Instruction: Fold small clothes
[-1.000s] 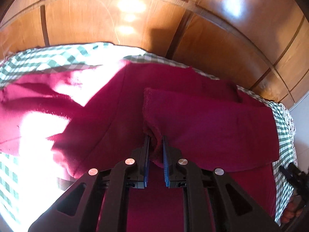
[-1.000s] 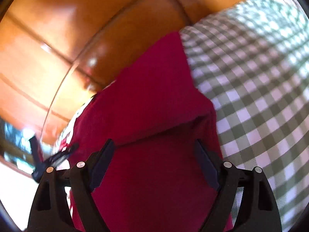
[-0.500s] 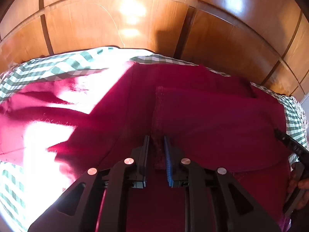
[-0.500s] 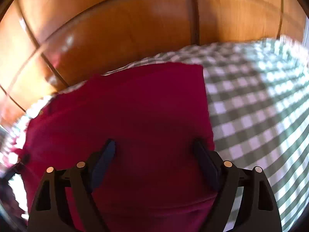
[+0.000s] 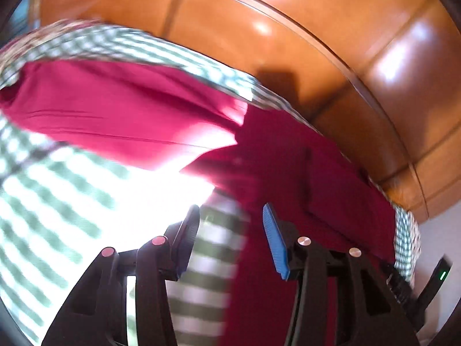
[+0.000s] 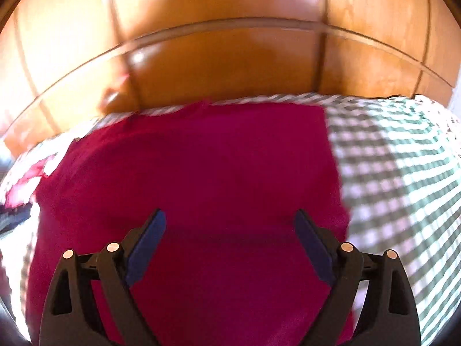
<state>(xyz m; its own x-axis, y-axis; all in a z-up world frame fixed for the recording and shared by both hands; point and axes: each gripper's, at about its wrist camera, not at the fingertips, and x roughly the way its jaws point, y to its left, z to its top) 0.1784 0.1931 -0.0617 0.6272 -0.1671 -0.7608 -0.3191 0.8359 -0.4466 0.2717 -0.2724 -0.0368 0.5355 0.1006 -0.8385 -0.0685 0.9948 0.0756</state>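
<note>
Left claw (image 5: 230,225) released, soft crimson garment (image 6: 201,173)

The garment (image 6: 201,173) lies on the checked cloth (image 6: 403,173), wooden panels (image 6: 230,57) behind it.

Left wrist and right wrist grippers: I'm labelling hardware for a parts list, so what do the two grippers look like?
The left gripper has a glossy black plastic frame with triangular cut-outs, round silver rivets and ribbed bright blue pads on its fingers. The right gripper shares that black frame and those rivets, and its pads look darker navy. No sleeves or markings are visible.
</note>
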